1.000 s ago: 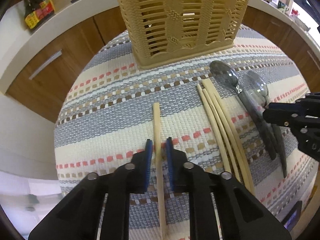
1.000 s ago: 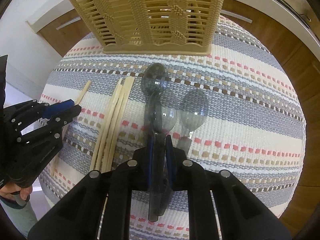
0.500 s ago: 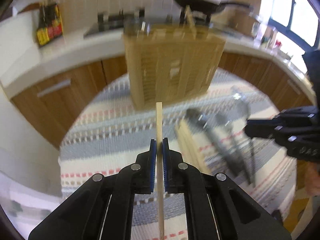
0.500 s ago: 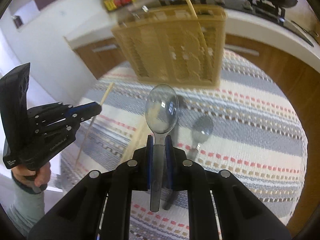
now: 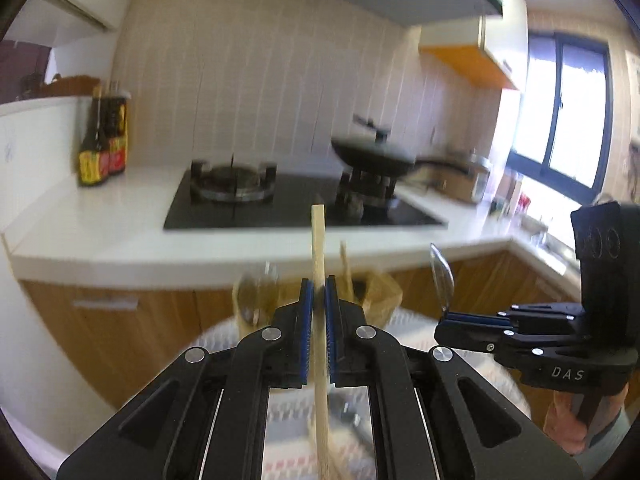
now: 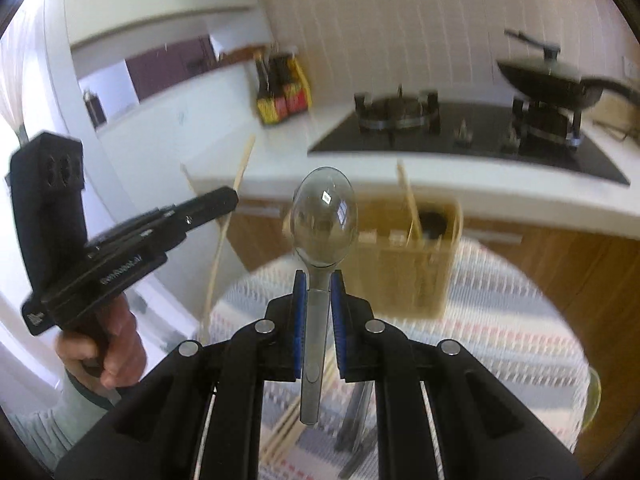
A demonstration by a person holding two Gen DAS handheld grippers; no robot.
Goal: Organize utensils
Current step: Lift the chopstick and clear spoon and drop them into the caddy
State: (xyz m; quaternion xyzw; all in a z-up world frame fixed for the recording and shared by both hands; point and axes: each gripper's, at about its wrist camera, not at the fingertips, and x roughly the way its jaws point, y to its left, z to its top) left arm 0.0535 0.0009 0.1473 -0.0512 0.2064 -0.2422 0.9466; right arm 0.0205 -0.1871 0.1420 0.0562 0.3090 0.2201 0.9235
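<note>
My left gripper (image 5: pixel 319 290) is shut on a pale wooden chopstick (image 5: pixel 319 240) held upright, high above the table. My right gripper (image 6: pixel 318 284) is shut on the handle of a clear grey plastic spoon (image 6: pixel 323 216), bowl up. The tan woven utensil basket (image 6: pixel 404 256) stands on the striped table mat (image 6: pixel 500 328) ahead of both grippers, with a chopstick (image 6: pixel 410 204) standing in it. The basket shows blurred behind my left fingers (image 5: pixel 376 288). More chopsticks (image 6: pixel 288 432) and spoons (image 6: pixel 356 420) lie on the mat under my right gripper.
A white kitchen counter (image 5: pixel 100 248) with a black gas hob (image 5: pixel 288 204), a pan (image 5: pixel 376 156) and sauce bottles (image 5: pixel 104 140) runs behind the table. Wooden cabinet doors (image 5: pixel 104 320) are below it. The right gripper appears at the right of the left wrist view (image 5: pixel 472 320).
Both grippers have lifted off the mat and tilted up, the left carrying the chopstick and the right carrying the spoon. The basket now sits lower in both views.
</note>
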